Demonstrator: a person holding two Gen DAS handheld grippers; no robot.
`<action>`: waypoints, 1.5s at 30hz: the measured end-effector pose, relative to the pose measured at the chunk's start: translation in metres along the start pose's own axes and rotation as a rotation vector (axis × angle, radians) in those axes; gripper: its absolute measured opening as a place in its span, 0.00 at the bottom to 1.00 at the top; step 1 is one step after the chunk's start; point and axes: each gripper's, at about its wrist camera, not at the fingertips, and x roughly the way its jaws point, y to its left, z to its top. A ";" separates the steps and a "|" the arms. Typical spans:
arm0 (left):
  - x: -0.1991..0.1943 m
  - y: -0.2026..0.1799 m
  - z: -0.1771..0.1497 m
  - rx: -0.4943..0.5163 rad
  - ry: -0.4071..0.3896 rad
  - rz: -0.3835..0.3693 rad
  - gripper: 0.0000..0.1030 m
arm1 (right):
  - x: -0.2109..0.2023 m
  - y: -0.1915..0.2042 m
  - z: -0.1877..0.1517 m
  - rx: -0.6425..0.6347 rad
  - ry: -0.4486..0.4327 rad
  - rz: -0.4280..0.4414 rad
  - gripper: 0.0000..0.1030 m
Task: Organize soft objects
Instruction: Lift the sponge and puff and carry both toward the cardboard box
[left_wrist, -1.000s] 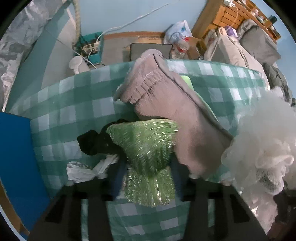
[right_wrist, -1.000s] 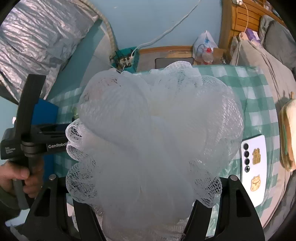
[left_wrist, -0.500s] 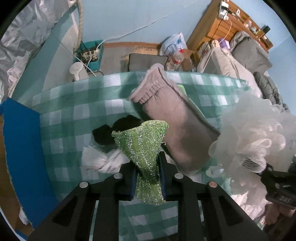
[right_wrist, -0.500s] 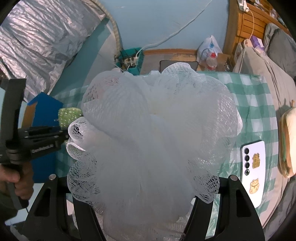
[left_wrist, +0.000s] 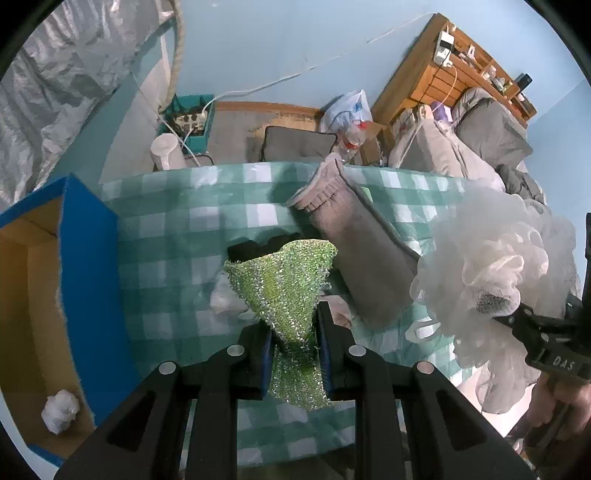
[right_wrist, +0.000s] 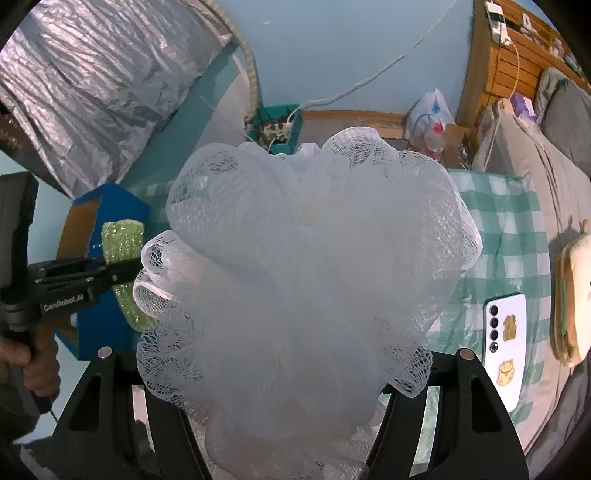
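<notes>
1. Currently, the left gripper (left_wrist: 295, 332) is clamped on a green sparkly cloth (left_wrist: 284, 280), held above the checked tablecloth (left_wrist: 166, 258).
2. The right gripper (right_wrist: 288, 417) grips a white mesh sponge (right_wrist: 303, 280) (it fills most of that view).
3. A grey towel (left_wrist: 354, 251) lies on the cloth, far right of the green cloth.
4. A blue box (left_wrist: 85, 258) stands at left, with a white wad (left_wrist: 61, 410) inside.
5. A phone (right_wrist: 506, 347) lies near right.

Left gripper (left_wrist: 295, 332) has lifted the green scrubber (left_wrist: 284, 284) clear of the checked cloth (left_wrist: 166, 266). Blue box (left_wrist: 88, 266) now in view at left, its cardboard interior showing. Right gripper (right_wrist: 288, 398) has raised the white mesh pouf (right_wrist: 306, 280) alongside.
</notes>
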 end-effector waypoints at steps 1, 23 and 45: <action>-0.004 0.003 -0.002 -0.002 -0.003 0.001 0.20 | -0.001 0.004 0.001 -0.006 -0.001 0.002 0.66; -0.068 0.048 -0.027 -0.065 -0.099 0.033 0.20 | -0.009 0.088 0.028 -0.149 -0.033 0.084 0.66; -0.117 0.133 -0.048 -0.230 -0.184 0.099 0.20 | 0.012 0.209 0.061 -0.338 -0.047 0.231 0.65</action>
